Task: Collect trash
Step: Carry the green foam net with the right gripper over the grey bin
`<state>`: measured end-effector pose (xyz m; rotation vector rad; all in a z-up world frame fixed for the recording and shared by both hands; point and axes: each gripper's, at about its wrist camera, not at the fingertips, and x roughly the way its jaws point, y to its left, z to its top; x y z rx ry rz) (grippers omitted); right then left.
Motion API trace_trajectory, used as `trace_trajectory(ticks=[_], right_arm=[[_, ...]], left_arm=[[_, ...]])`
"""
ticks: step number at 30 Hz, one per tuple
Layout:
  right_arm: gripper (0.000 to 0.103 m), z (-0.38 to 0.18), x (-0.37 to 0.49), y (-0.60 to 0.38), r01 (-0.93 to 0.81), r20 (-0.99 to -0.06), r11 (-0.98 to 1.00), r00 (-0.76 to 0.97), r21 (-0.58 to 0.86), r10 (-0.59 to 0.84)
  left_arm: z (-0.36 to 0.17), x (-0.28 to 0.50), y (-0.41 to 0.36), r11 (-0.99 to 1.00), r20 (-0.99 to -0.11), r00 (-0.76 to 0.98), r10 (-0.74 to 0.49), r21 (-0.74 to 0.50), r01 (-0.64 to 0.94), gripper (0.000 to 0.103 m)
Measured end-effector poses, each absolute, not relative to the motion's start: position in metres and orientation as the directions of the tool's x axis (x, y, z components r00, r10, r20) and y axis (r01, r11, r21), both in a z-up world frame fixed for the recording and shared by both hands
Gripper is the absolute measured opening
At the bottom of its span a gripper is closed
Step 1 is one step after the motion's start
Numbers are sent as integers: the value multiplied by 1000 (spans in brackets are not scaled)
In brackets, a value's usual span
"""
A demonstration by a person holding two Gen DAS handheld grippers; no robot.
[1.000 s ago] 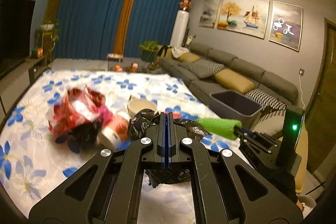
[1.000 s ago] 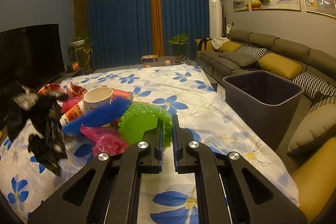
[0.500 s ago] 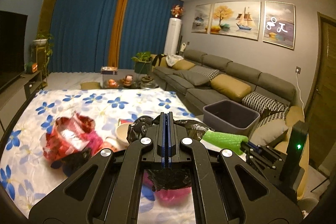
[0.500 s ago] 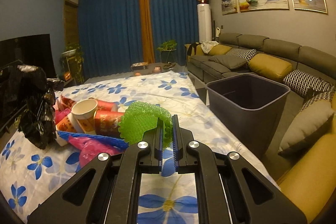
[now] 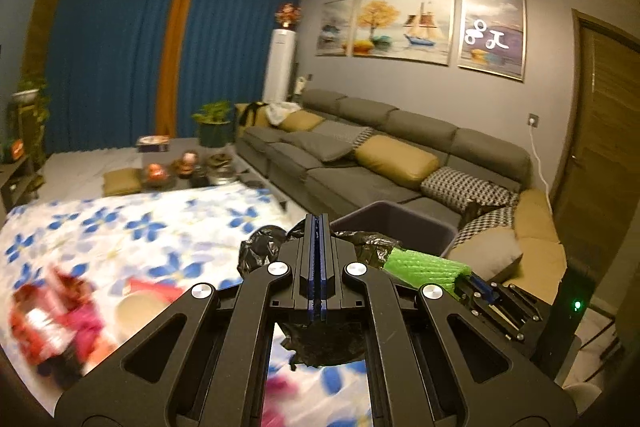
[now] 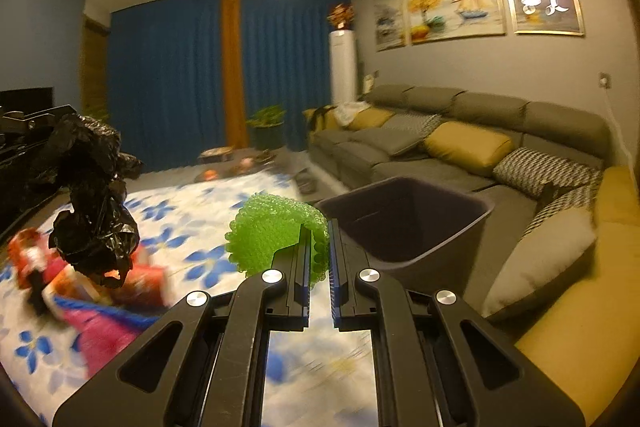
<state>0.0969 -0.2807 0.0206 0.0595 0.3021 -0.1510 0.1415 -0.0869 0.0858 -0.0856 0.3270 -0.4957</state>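
Right wrist view: bin (image 6: pixel 404 223) interior | left: rim behind black bag (image 5: pixel 262 253)

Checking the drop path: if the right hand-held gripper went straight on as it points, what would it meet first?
Probably the dark bin, just beyond the green foam pinched in the right hand-held gripper; depth is uncertain.

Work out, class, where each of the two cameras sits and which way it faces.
Left wrist: sits on the left claw, facing the grey sofa; its claw pinches crumpled black plastic.
Right wrist: sits on the right claw, facing the dark square bin; its claw grips green foam netting.
Shared: bin, sofa, flowered cloth, each other's load.
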Motion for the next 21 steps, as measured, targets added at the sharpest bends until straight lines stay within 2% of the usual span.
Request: trace_trajectory(ticks=[10, 21], right_arm=[[9, 30, 137, -350, 337, -250, 941, 914, 27, -320], [9, 11, 187, -396, 383, -320, 921, 884, 78, -341]], left_arm=[[90, 215, -193, 813, -271, 768, -580, -140, 565, 1], [56, 290, -254, 760, -338, 682, -648, -225, 610, 1]])
